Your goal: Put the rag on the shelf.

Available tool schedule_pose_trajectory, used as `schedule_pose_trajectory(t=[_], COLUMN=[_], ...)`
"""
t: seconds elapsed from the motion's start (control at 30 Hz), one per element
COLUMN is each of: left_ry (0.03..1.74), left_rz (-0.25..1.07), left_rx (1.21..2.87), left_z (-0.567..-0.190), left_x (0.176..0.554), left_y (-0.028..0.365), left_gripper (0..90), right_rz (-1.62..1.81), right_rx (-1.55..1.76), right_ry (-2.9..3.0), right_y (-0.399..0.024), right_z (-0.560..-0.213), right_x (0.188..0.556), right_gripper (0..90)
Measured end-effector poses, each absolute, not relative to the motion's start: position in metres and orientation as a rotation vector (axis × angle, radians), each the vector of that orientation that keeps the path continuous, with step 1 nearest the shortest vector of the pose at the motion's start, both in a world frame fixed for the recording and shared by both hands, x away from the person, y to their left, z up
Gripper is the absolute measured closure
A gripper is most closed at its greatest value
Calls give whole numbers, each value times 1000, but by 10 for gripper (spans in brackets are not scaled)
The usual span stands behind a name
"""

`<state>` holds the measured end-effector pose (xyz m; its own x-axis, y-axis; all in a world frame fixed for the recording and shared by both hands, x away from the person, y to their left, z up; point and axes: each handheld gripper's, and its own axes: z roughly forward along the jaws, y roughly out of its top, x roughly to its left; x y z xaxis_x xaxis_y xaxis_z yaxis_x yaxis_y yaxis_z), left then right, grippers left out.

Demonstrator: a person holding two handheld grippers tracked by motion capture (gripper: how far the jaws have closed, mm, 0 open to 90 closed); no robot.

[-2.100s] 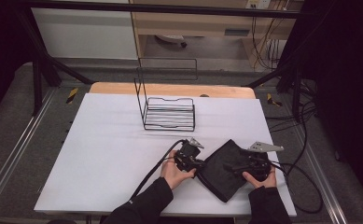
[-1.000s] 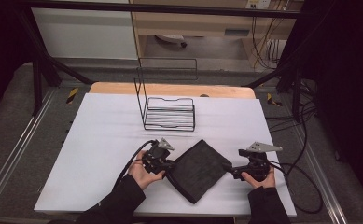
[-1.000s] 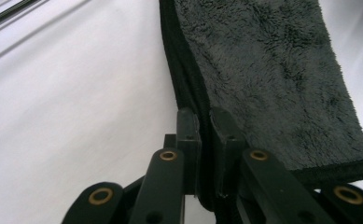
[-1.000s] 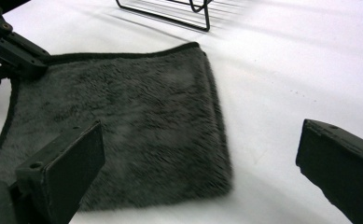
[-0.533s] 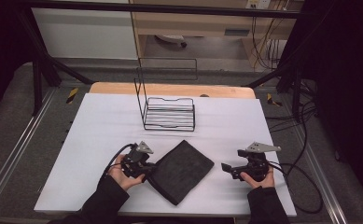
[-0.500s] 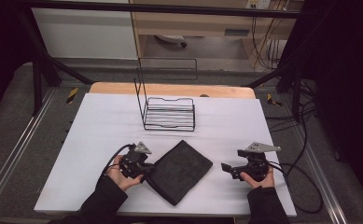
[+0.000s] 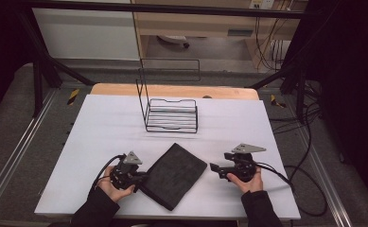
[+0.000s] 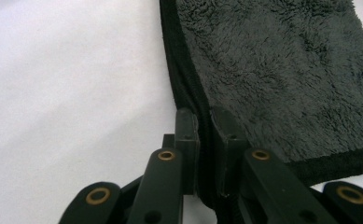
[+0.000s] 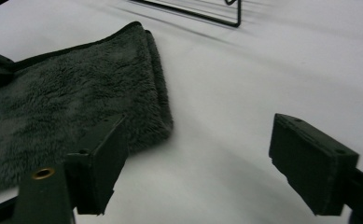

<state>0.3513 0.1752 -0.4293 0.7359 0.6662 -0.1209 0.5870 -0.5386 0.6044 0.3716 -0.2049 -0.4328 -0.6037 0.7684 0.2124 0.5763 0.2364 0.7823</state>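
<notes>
A dark grey folded fluffy towel (image 7: 174,175) lies flat on the white table (image 7: 101,132), near the front edge. My left gripper (image 7: 141,178) is at the towel's left corner. In the left gripper view the gripper (image 8: 203,116) is shut, its jaws pinching the hemmed edge of the towel (image 8: 282,70). My right gripper (image 7: 213,167) rests to the right of the towel, apart from it. In the right gripper view the gripper (image 9: 198,140) is open; its jaws have just been closing, with only bare table between them. The towel (image 9: 67,107) lies beyond its left jaw.
A black wire rack (image 7: 171,113) with a tall back frame stands at the table's middle rear, and its base shows in the right gripper view (image 9: 193,9). Cables (image 7: 295,175) trail off the table's right side. A wooden strip (image 7: 172,90) runs along the far edge.
The left gripper has dragged the towel leftward across the table. The right gripper, earlier at the towel's right corner, now sits apart from it with the towel pulled away.
</notes>
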Motion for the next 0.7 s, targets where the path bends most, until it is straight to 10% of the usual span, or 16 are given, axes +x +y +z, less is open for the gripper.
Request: schedule_pose_trajectory(t=[0.7], left_ry=[966], left_rz=[149], left_rx=[2254], left_z=[-434], left_x=[351], left_y=[178], left_gripper=[803], right_rz=[1203], right_rx=[1473], right_ry=[2385], right_y=[-163], right_z=[-449], right_x=[380], right_gripper=[758])
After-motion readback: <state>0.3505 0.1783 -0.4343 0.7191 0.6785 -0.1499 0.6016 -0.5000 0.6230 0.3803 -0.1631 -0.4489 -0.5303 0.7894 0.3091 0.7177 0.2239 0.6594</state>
